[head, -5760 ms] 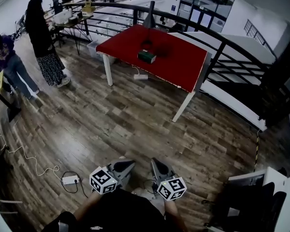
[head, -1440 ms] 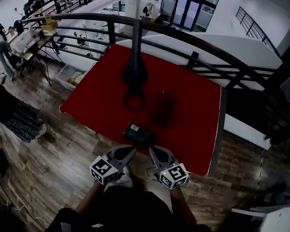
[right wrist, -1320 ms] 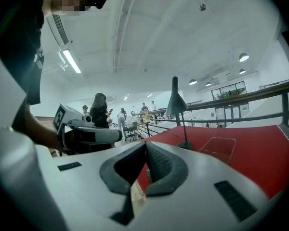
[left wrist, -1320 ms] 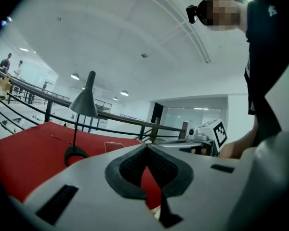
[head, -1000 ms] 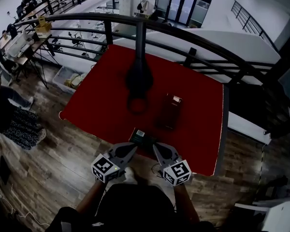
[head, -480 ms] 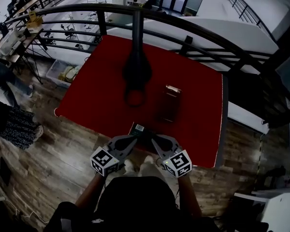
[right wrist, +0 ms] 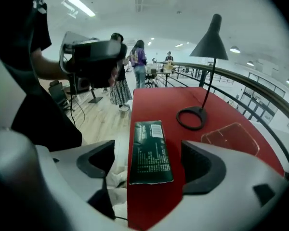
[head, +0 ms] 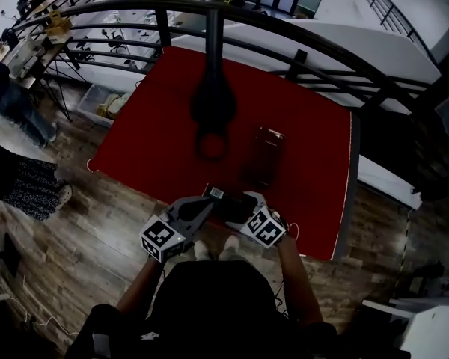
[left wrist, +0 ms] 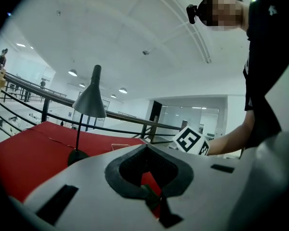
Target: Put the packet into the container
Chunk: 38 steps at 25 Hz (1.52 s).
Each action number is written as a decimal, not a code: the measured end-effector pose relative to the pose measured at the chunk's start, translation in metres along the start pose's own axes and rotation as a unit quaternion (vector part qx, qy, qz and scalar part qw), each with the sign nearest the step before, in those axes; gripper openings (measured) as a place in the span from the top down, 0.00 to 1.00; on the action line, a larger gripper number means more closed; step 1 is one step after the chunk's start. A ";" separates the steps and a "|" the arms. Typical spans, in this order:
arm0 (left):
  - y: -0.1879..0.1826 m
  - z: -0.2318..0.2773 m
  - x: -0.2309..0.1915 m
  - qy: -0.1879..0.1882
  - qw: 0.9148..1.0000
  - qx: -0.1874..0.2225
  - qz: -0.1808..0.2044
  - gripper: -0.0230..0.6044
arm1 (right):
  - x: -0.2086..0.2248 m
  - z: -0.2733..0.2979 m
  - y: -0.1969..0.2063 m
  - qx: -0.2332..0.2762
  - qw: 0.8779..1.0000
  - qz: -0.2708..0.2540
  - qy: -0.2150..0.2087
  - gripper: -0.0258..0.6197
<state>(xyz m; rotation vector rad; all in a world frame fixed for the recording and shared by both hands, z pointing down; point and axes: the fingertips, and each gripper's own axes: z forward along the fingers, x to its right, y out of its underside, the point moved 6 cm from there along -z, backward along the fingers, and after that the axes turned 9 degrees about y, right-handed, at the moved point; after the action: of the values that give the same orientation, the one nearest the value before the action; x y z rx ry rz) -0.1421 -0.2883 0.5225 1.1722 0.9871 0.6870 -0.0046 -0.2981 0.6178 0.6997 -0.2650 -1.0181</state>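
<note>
right gripper (right wrist: 151,166) jaws just opened wide, packet (right wrist: 149,150) lying between, pads off it (on red table (right wrist: 183,97)) | left gripper (left wrist: 153,198) clenched, empty | container (right wrist: 229,137) near lamp base (right wrist: 191,118)

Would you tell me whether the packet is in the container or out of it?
Out: the packet lies flat on the red table, apart from the clear container.

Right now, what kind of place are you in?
Probably a balcony level in a big office or lab: a curved black railing behind the red table, a wooden floor, and people by desks farther off.
</note>
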 end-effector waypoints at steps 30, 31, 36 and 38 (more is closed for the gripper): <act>-0.008 0.024 -0.001 -0.046 0.999 -0.004 0.018 0.95 | 0.036 0.035 0.003 -0.046 0.998 0.041 0.019 0.36; -0.010 0.025 -0.002 -0.046 0.999 -0.004 0.022 0.95 | 0.043 0.032 0.000 -0.037 0.997 0.058 0.024 0.36; -0.016 0.032 -0.005 -0.041 0.999 -0.001 0.029 0.95 | 0.087 0.006 -0.015 0.015 0.985 0.160 0.063 0.36; -0.017 0.036 -0.004 -0.038 0.999 0.000 0.029 0.95 | 0.109 -0.005 -0.017 0.034 0.972 0.216 0.089 0.36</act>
<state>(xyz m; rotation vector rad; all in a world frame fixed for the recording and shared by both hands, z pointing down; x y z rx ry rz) -0.1128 -0.3119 0.5105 1.2218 0.8924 0.6847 0.0429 -0.3937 0.5909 0.7505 -0.2823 -0.5291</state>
